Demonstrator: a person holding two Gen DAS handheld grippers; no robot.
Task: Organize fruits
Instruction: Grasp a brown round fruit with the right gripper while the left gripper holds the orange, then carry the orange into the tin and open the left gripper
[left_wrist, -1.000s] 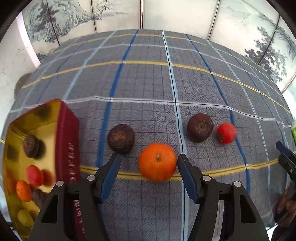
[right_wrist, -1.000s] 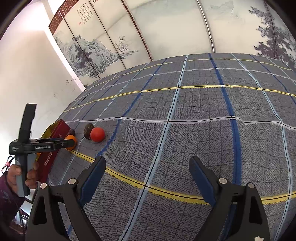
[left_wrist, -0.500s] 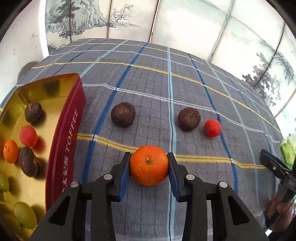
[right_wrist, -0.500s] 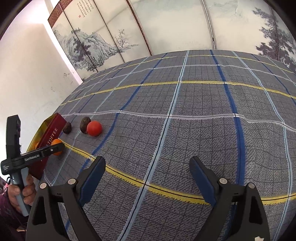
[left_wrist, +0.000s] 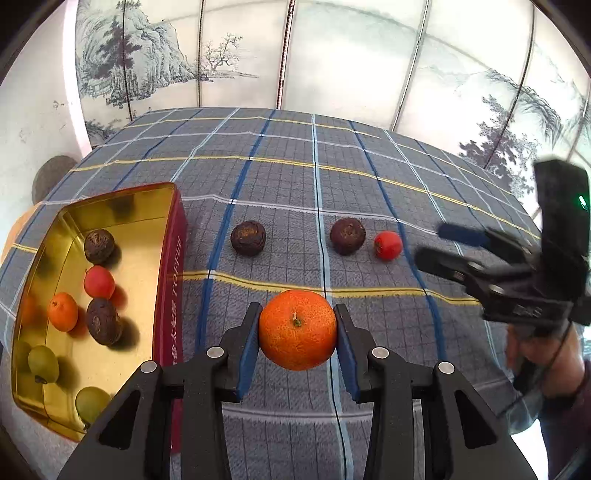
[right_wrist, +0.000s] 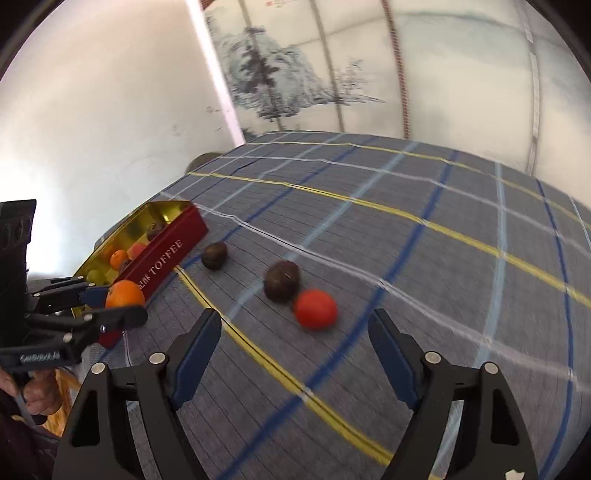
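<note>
So your left claw (left_wrist: 297, 334) is clamped on the orange (left_wrist: 297, 329), pads on opposite sides so it can't roll out, probably bound for the tin (left_wrist: 168, 295) just to its left where the other fruit sits. Your right claw (right_wrist: 293, 354) hangs spread and empty, lined up toward the red fruit (right_wrist: 315, 308) farther out on the tabletop (right_wrist: 424, 258), probably next.

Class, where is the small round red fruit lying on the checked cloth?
In the left wrist view, the small round red fruit lies right of centre, beside a dark brown wrinkled fruit.
</note>
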